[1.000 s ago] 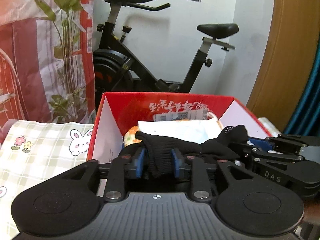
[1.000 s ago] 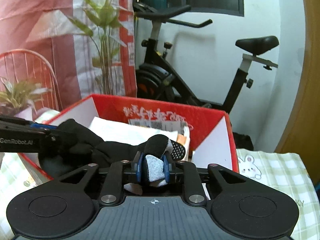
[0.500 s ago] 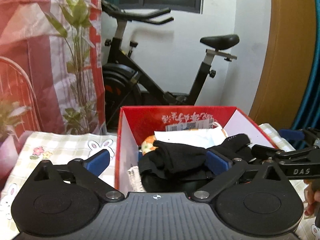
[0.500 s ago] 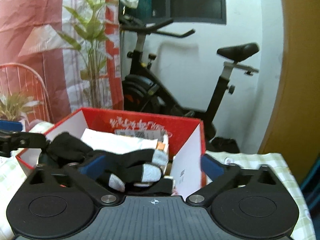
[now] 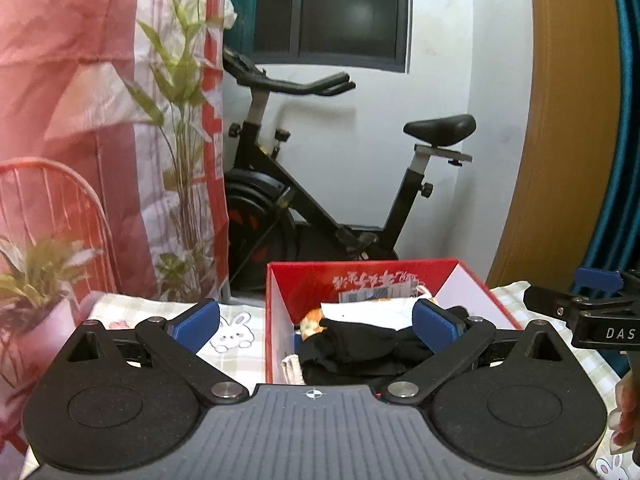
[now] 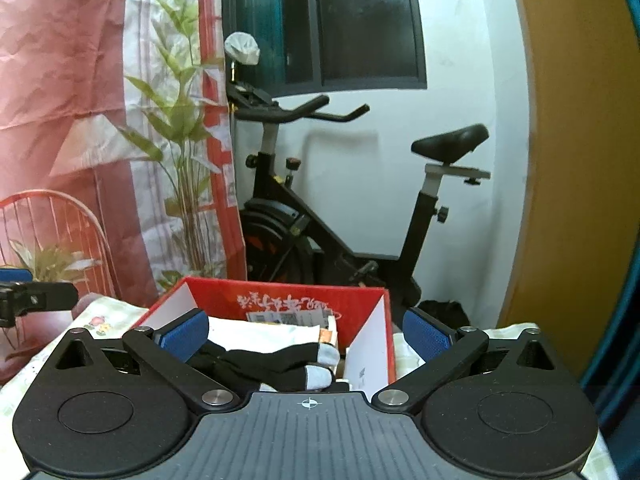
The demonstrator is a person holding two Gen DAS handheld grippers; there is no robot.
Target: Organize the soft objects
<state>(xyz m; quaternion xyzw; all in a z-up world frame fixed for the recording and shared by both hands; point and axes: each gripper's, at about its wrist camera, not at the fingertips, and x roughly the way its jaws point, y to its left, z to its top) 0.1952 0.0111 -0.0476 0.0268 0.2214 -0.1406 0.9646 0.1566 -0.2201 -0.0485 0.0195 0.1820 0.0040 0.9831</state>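
Black socks point(image 6: 276, 360) lie loose inside the red box point(image 5: 280, 320) at lower centre of frame, apparently their storage place, while left gripper point(image 5: 316, 320) and right gripper point(image 6: 308, 334) hover with fingers spread wide, gripping nothing.

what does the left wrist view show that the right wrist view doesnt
Only the left wrist view shows the bunny print on the checked cloth, an orange patterned item in the box, the other gripper's DAS label and a fingertip at the right edge.

Only the right wrist view shows the black socks' grey toes and a white wrapped knob above the handlebars.

Both show the red box holding the black socks, the exercise bike, the window, the plant, and open jaws holding nothing.
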